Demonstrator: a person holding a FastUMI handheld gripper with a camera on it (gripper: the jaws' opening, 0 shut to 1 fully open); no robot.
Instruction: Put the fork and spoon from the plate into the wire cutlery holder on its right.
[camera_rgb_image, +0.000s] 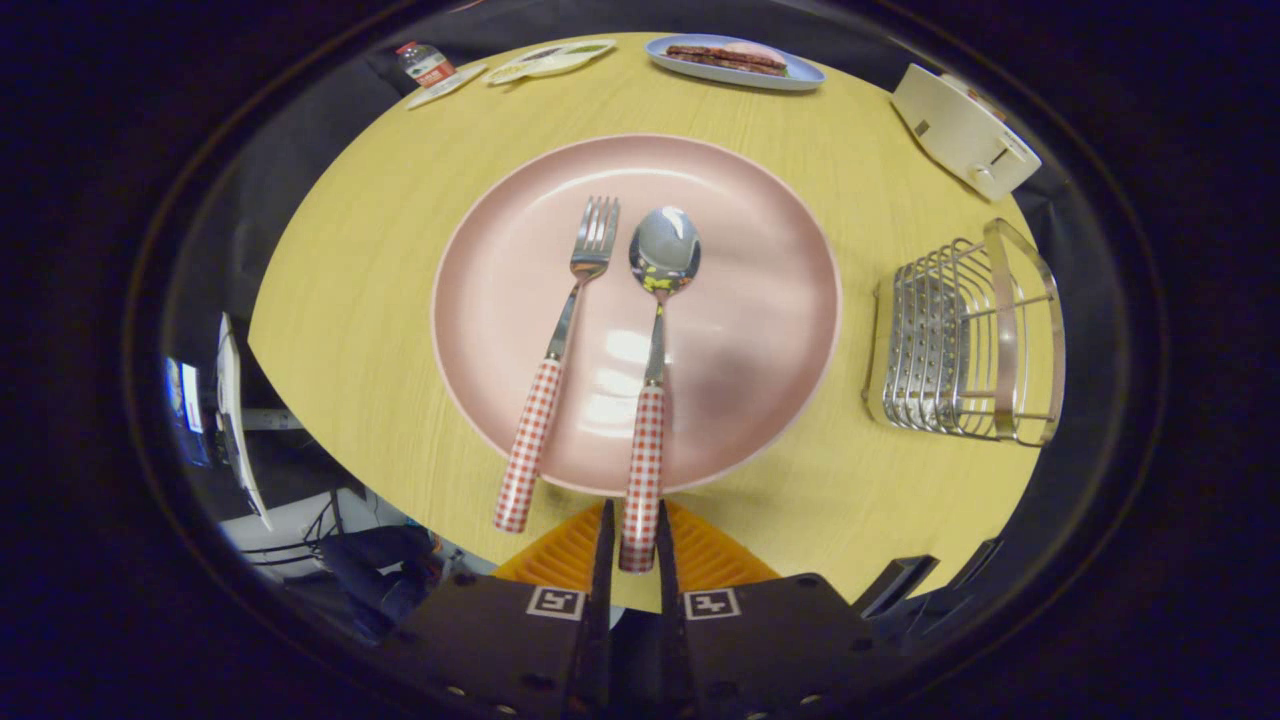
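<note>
A pink plate (760, 300) lies on the round wooden table (350, 300). On it, side by side, are a fork (560, 340) and a spoon (655, 330), both with red-checked handles that stick out over the plate's near rim. My gripper (632, 508) is at the near rim. The end of the spoon's handle sits between its fingers, and both fingers (603, 540) close in on it. The fork's handle lies just to the left of the fingers. The wire cutlery holder (960, 340) stands empty to the right of the plate.
A white toaster-like appliance (965, 130) stands beyond the holder at the table's far right. At the far side are a blue plate with food (735, 60), a white tray (550, 60) and a small bottle (425, 62). The table's near edge runs just below the plate.
</note>
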